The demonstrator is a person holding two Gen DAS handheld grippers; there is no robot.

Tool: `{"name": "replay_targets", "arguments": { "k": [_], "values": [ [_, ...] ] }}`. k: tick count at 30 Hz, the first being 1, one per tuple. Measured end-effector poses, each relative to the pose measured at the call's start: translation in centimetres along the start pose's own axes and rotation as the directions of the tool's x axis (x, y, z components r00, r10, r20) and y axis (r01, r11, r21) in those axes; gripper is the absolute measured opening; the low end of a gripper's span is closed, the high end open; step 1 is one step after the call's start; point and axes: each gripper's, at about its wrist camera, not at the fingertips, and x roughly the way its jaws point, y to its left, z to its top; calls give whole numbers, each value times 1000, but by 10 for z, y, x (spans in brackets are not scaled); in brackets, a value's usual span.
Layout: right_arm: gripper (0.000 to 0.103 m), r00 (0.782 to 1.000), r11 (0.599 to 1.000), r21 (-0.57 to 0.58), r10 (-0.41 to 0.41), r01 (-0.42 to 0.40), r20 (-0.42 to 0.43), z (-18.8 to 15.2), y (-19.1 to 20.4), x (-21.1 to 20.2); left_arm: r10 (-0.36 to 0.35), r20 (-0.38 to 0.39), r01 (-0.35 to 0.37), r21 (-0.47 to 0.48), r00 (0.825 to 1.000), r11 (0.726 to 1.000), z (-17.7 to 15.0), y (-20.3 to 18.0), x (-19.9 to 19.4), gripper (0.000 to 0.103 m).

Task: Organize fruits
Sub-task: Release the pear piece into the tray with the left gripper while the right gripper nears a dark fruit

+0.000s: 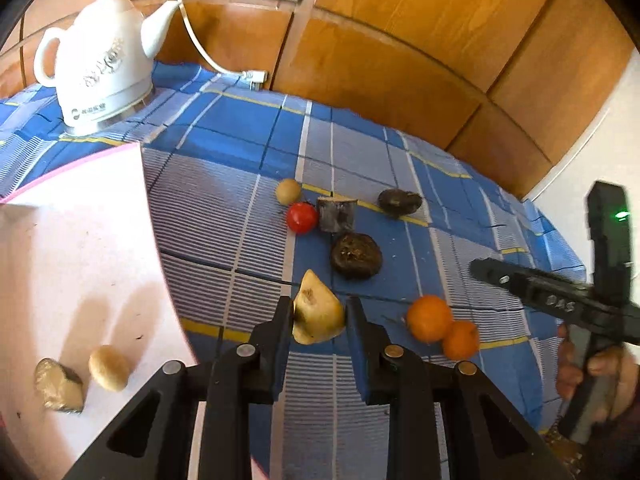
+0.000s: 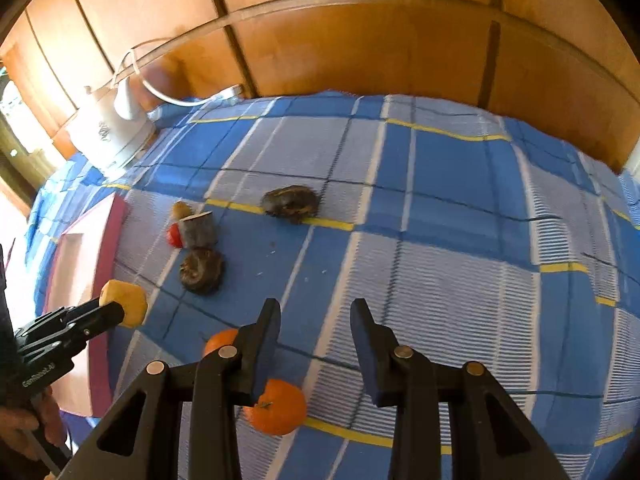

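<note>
The left gripper [image 1: 318,314] is clamped on a pale yellow fruit wedge [image 1: 316,310], held clear of the blue checked tablecloth [image 1: 248,152] and beside the pink tray [image 1: 80,248], where two tan pieces [image 1: 86,376] already lie. The right gripper [image 2: 316,320] hangs with its jaws apart and nothing between them (one orange [image 2: 276,408] sits just under its left finger, a second [image 2: 219,342] behind). Farther off lie a dark wrinkled fruit [image 1: 355,256], a dark cut chunk [image 1: 336,214], a red tomato [image 1: 302,218], a small tan fruit [image 1: 288,191] and another dark fruit [image 1: 400,202]. A white kettle [image 1: 104,64] stands at the back.
</note>
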Motion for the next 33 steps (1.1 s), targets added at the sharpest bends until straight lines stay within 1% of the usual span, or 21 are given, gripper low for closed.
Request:
{"name": "replay_targets", "arguments": {
  "k": [4, 8, 10, 14, 16, 20, 23, 26, 29, 30, 32, 33],
  "values": [
    [37, 999, 998, -55, 34, -35, -22, -7, 18, 7, 9, 51, -9, -4, 999, 1000, 1, 10, -23, 27],
    [52, 998, 992, -110, 59, -63, -38, -6, 45, 15, 37, 92, -34, -32, 995, 999, 4, 32, -44, 27],
    [54, 998, 989, -139, 51, -56, -41, -3, 57, 21, 64, 113, -58, -53, 992, 997, 8, 49, -55, 27],
    [54, 997, 987, -150, 40, -49, -61, 7, 75, 39, 130, 148, -118, -91, 980, 989, 16, 79, -72, 27],
    [54, 997, 986, -164, 27, -38, -71, 10, 83, 48, 168, 166, -151, -113, 972, 982, 19, 95, -81, 27],
    [54, 997, 987, -163, -4, -10, -83, 14, 92, 63, 215, 174, -188, -159, 961, 969, 18, 123, -90, 27],
    [54, 996, 987, -163, -12, -2, -89, 19, 96, 70, 231, 172, -200, -180, 958, 963, 14, 134, -93, 27],
    [54, 994, 984, -176, -40, 22, -100, 21, 102, 80, 243, 164, -209, -197, 956, 958, 9, 142, -92, 27],
    [54, 994, 984, -179, -44, 25, -101, 22, 104, 88, 252, 159, -216, -213, 954, 953, 6, 150, -92, 27],
    [54, 993, 984, -177, -46, 27, -106, 22, 104, 90, 255, 159, -219, -215, 954, 952, 5, 151, -93, 27],
    [48, 992, 983, -178, -60, 40, -108, 21, 103, 92, 264, 154, -228, -217, 952, 949, 3, 154, -92, 27],
    [48, 993, 983, -181, -60, 40, -106, 20, 103, 92, 266, 151, -230, -220, 952, 948, 2, 155, -91, 27]
  ]
}}
